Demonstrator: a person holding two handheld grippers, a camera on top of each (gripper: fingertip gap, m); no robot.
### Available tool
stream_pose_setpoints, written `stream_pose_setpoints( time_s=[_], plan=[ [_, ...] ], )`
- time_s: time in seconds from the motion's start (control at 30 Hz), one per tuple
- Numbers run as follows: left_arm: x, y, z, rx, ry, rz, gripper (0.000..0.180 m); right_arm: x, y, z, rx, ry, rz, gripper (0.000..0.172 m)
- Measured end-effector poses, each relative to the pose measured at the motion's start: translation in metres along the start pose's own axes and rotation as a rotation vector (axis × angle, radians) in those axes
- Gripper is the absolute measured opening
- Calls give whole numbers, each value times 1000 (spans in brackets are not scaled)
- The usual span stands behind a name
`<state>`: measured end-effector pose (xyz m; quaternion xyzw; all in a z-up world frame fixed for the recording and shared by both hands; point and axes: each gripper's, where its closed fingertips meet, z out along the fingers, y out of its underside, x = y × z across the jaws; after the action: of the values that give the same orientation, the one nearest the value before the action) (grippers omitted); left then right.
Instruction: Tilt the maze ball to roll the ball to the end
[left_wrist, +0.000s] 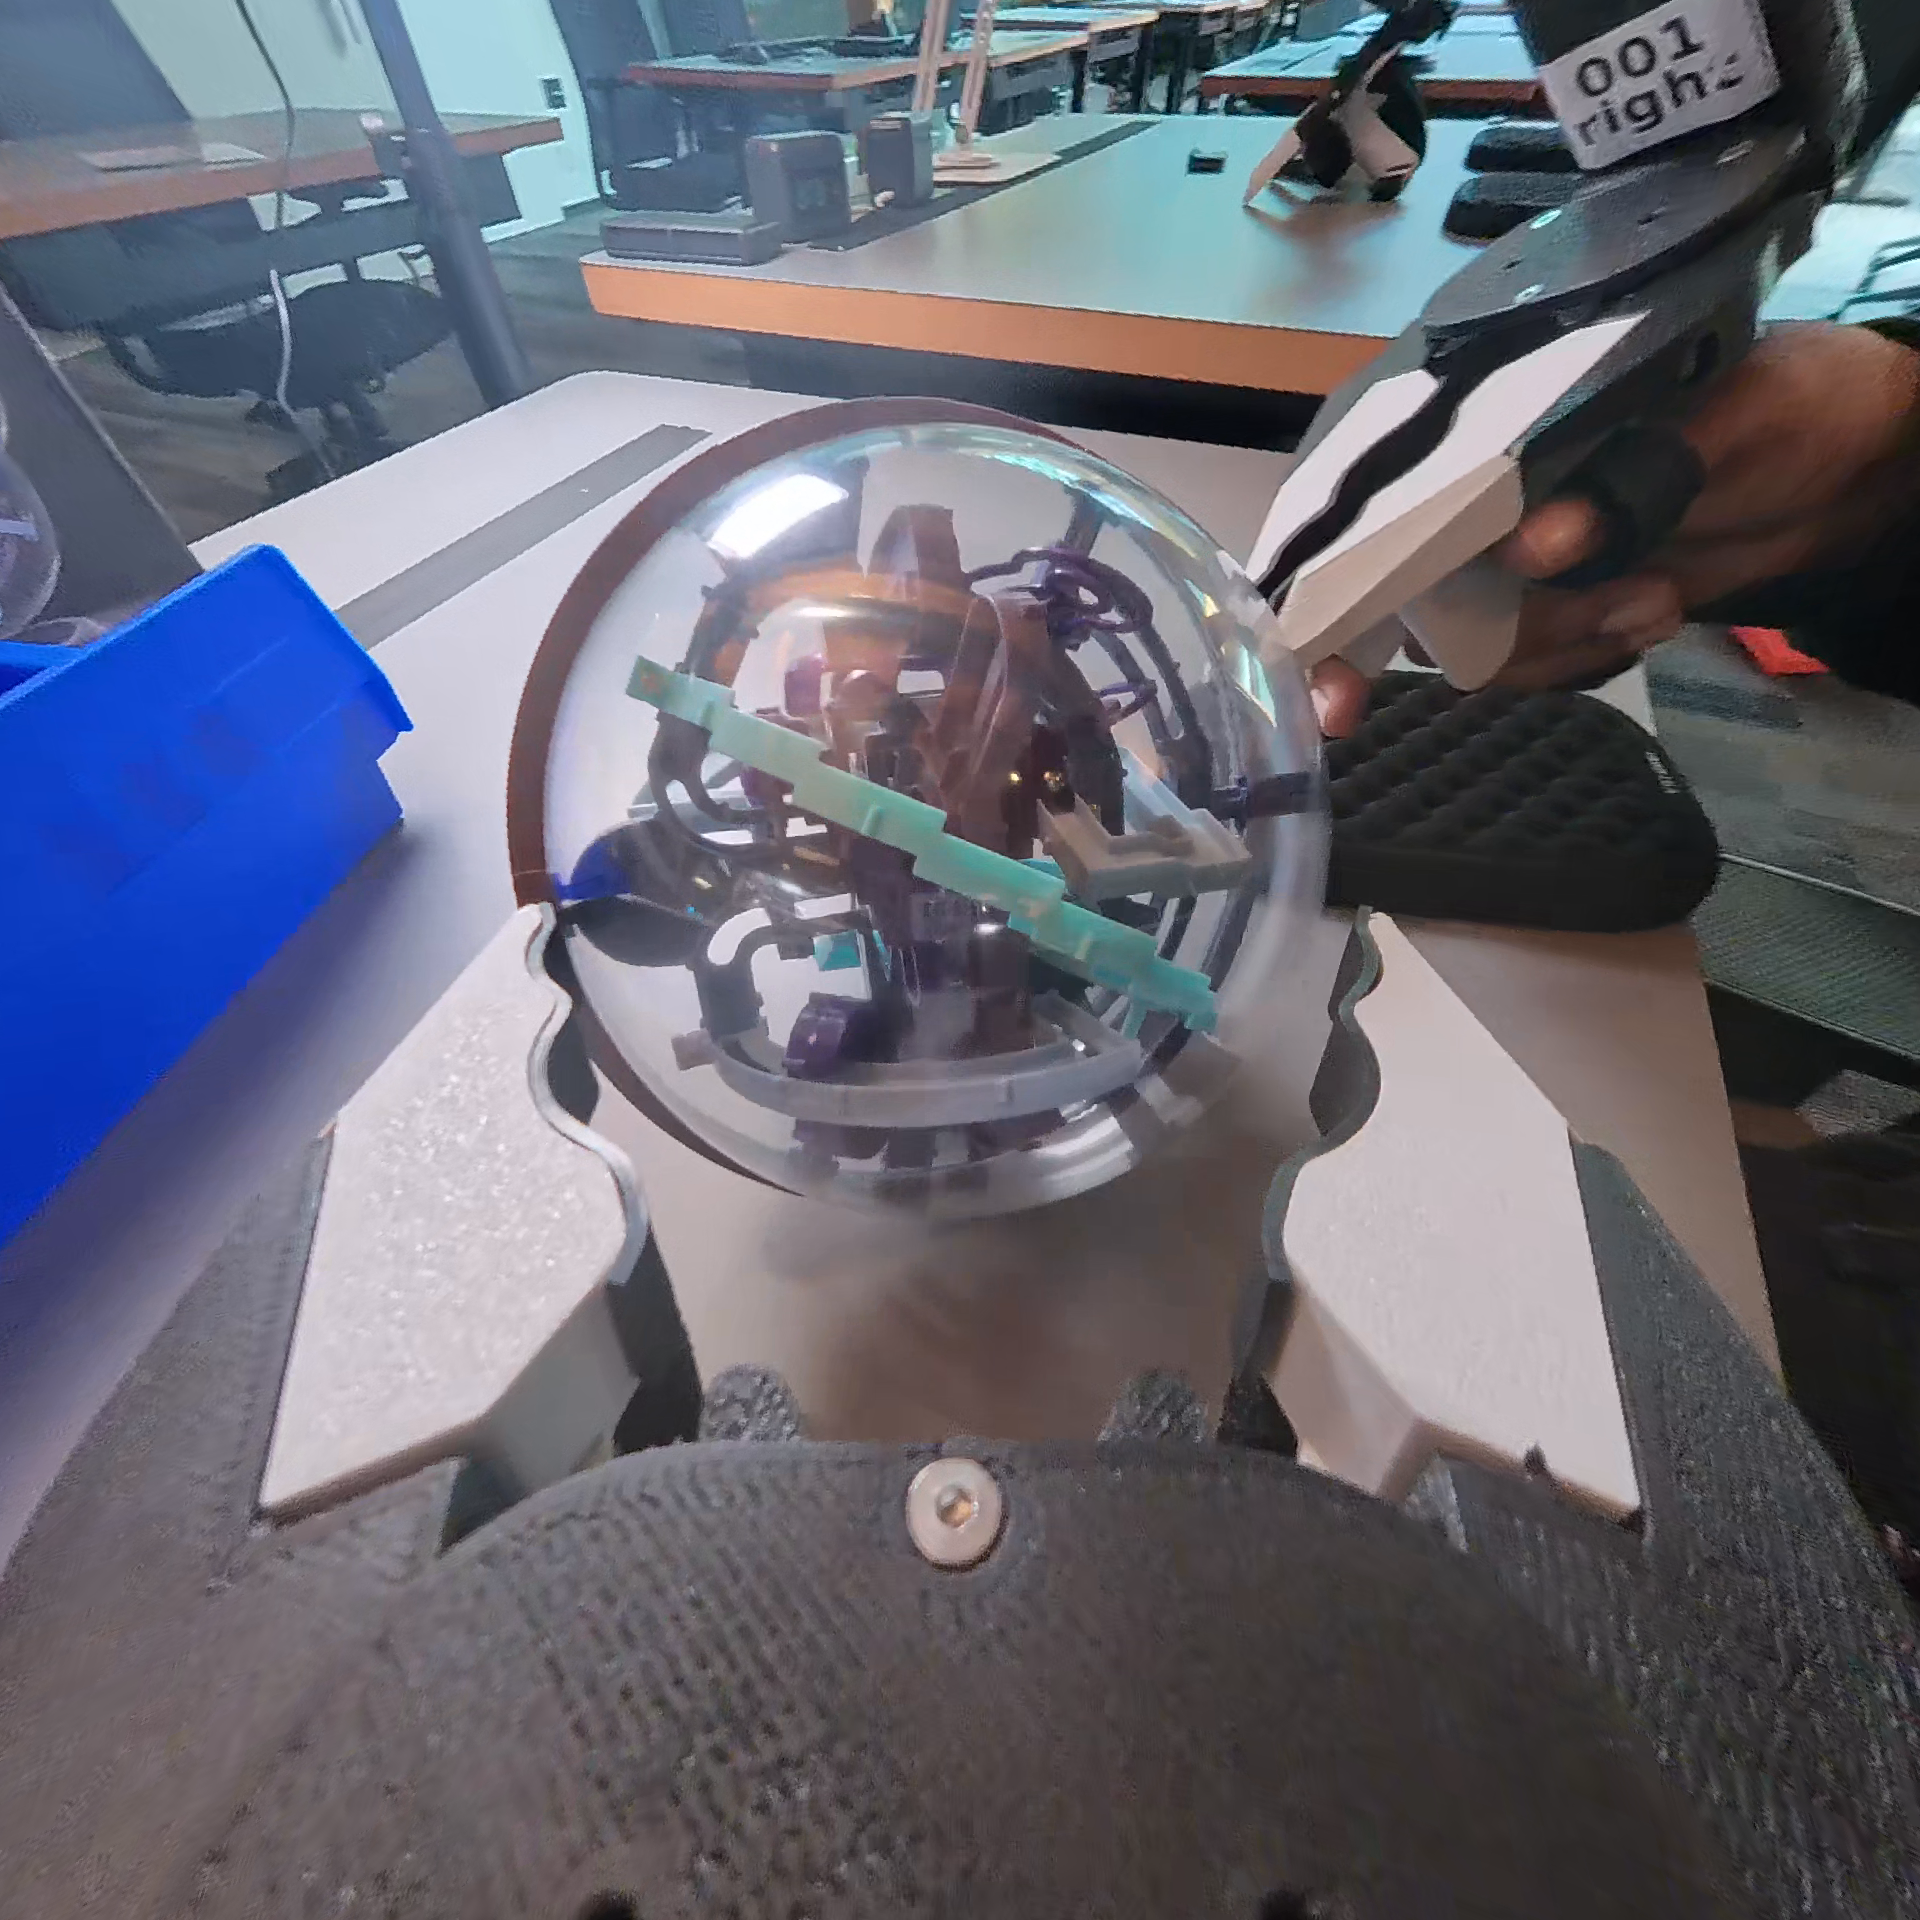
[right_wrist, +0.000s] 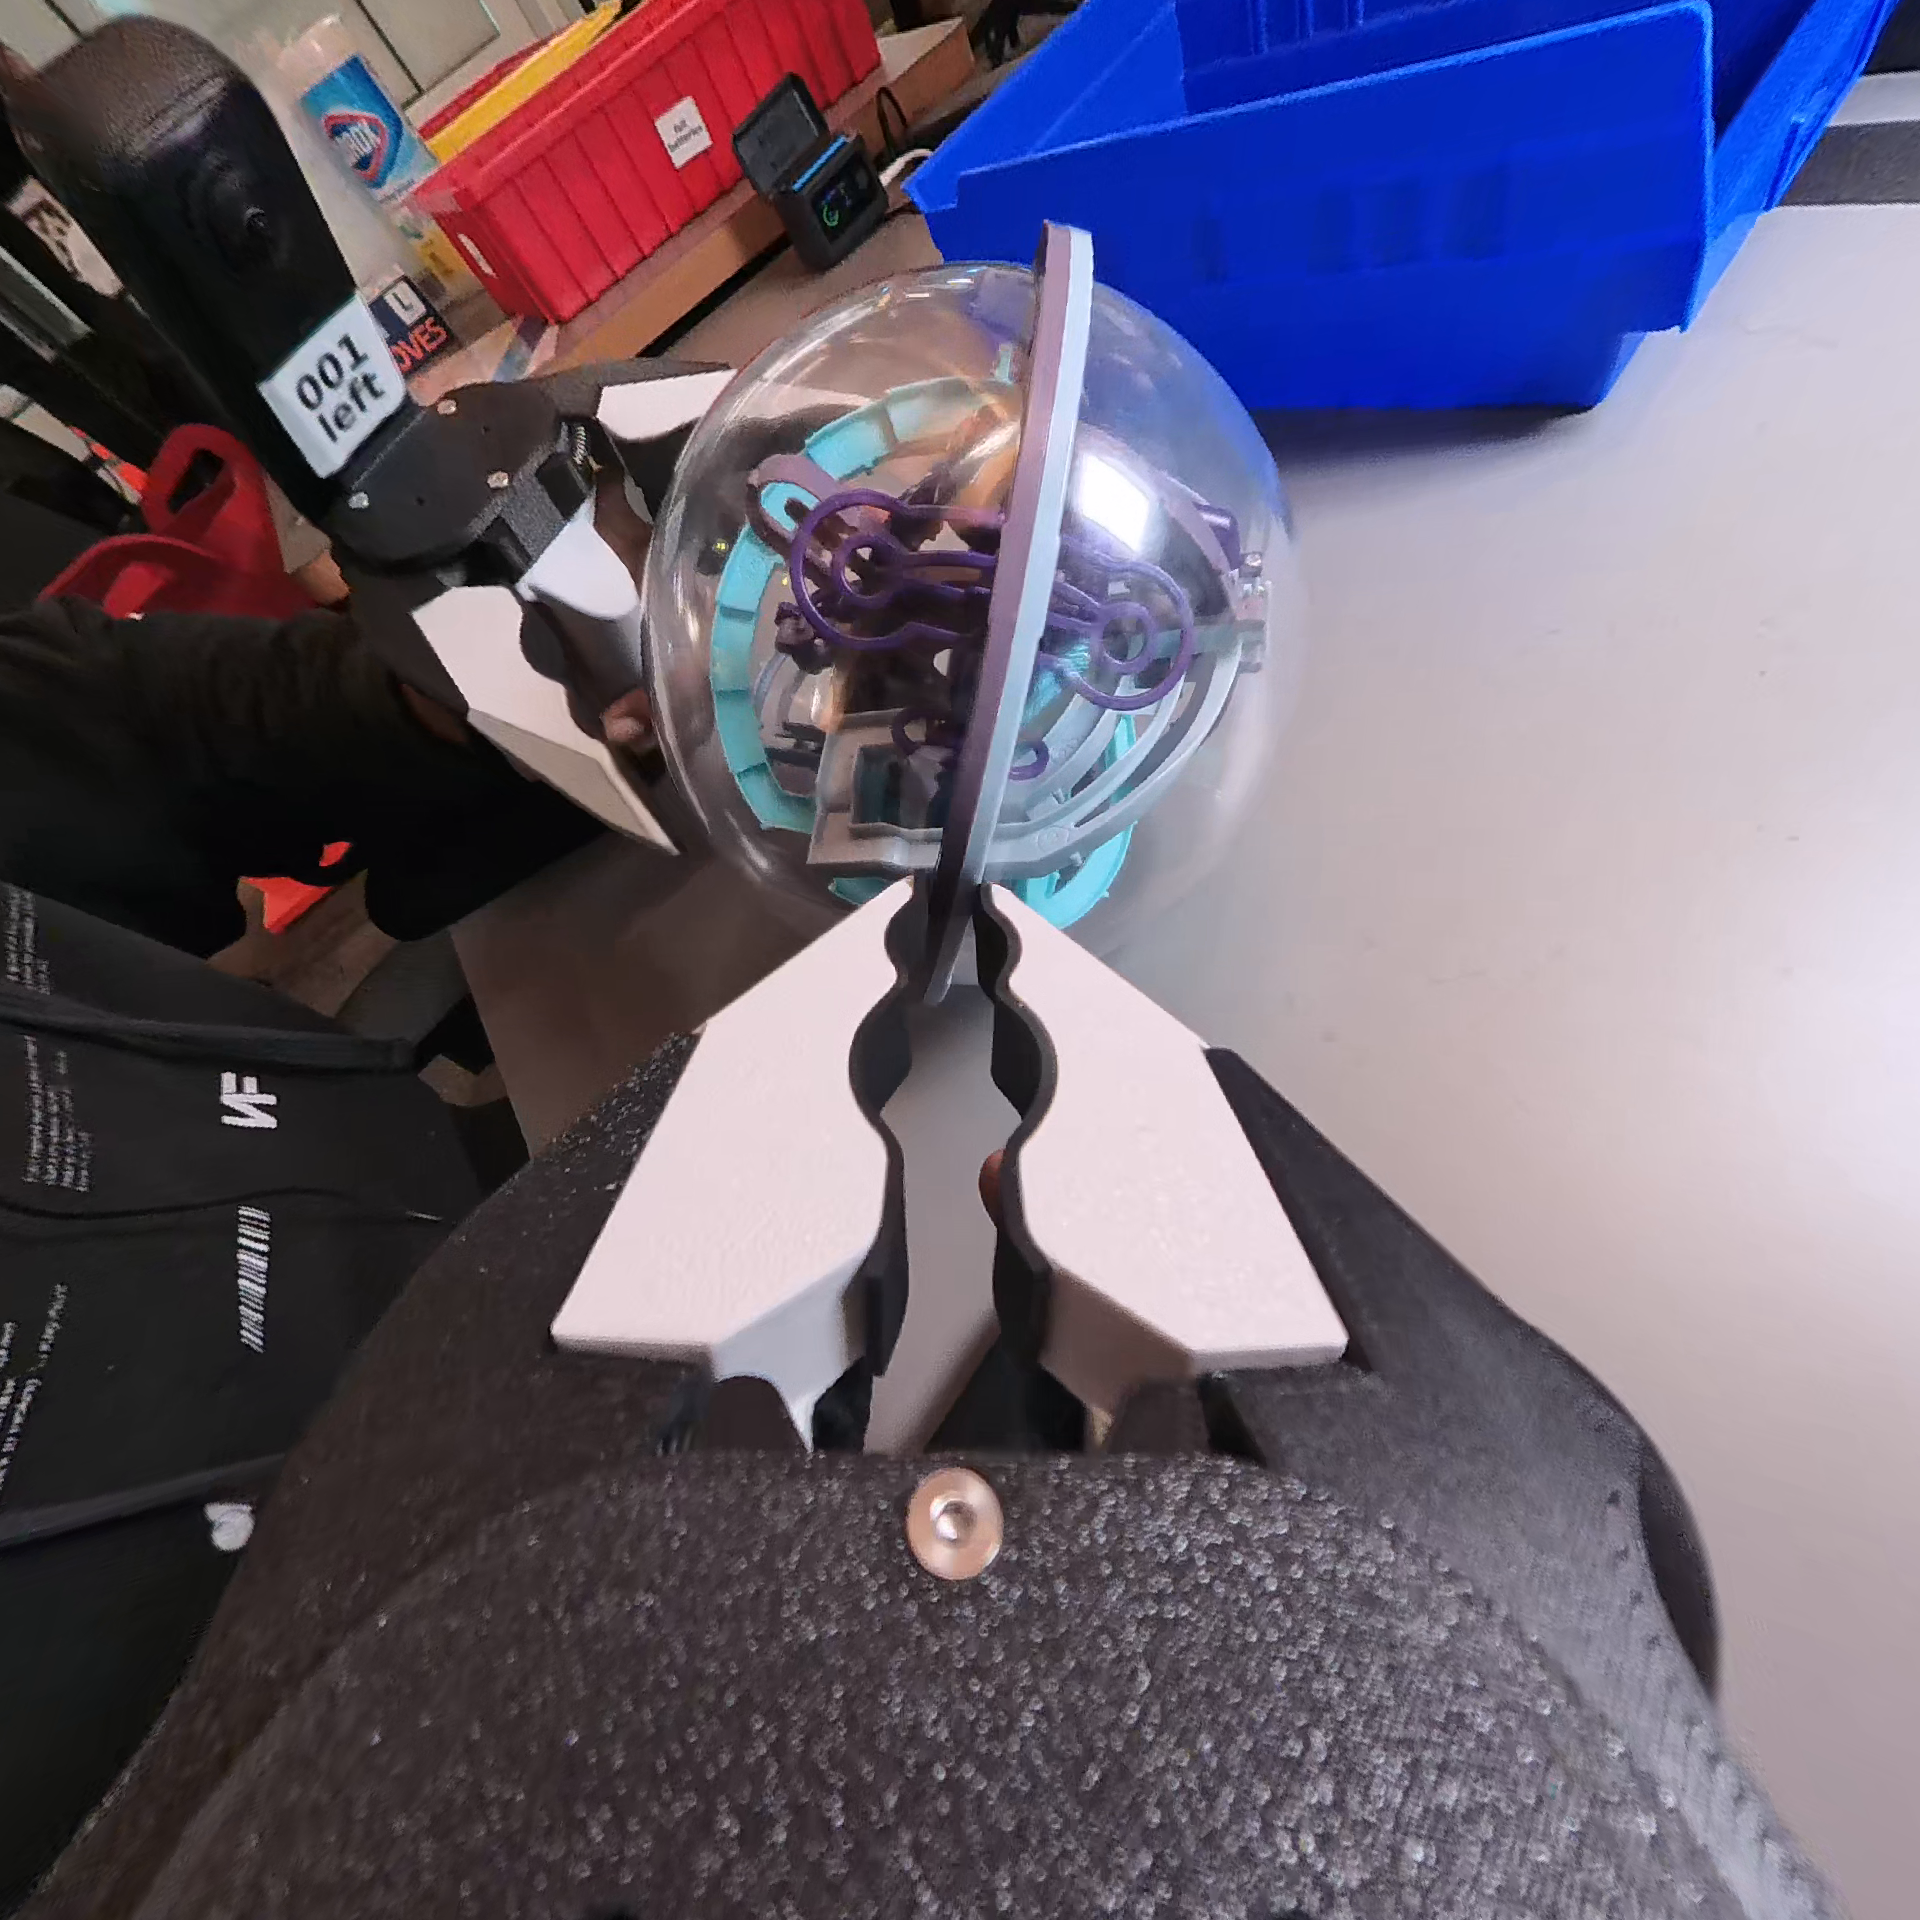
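The maze ball (left_wrist: 914, 810) is a clear sphere with teal, grey and purple tracks inside and a flat rim ring (right_wrist: 1039, 499) around its middle. It hangs a little above the grey table (right_wrist: 1558, 831). My left gripper (left_wrist: 945, 925) is spread wide around the sphere, with its pads against the two sides. It also shows in the right wrist view (right_wrist: 686, 613). My right gripper (right_wrist: 951, 914) is pinched on the lower edge of the rim ring. It also shows in the left wrist view (left_wrist: 1273, 603), at the ball's upper right. I cannot make out the small ball inside.
A blue bin (left_wrist: 177, 810) stands close to the left of the ball and also shows in the right wrist view (right_wrist: 1403, 208). A black padded mat (left_wrist: 1507, 810) lies at the table's right edge. A red crate (right_wrist: 623, 135) sits on another table behind.
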<state>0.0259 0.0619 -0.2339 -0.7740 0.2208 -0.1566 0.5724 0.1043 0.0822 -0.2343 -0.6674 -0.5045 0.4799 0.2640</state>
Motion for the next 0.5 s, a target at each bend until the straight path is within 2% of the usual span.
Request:
stream_pose_setpoints(
  time_s=[0.03, 0.23, 0.33, 0.5],
  plan=[
    [1, -1, -2, 7, 23, -15, 140, 0, 0, -1, -7, -5, -12, 5],
    [-4, -5, -2, -25, 156, -9, 146, -1, -1, -1, -58, -21, -82, 5],
    [-6, -1, 4, -66, 155, 34, 149, 0, -2, 0, -73, -24, -98, 5],
    [-11, 0, 9, -46, 118, 39, 141, 2, -6, -3, -86, -8, -134, 5]
  ],
)
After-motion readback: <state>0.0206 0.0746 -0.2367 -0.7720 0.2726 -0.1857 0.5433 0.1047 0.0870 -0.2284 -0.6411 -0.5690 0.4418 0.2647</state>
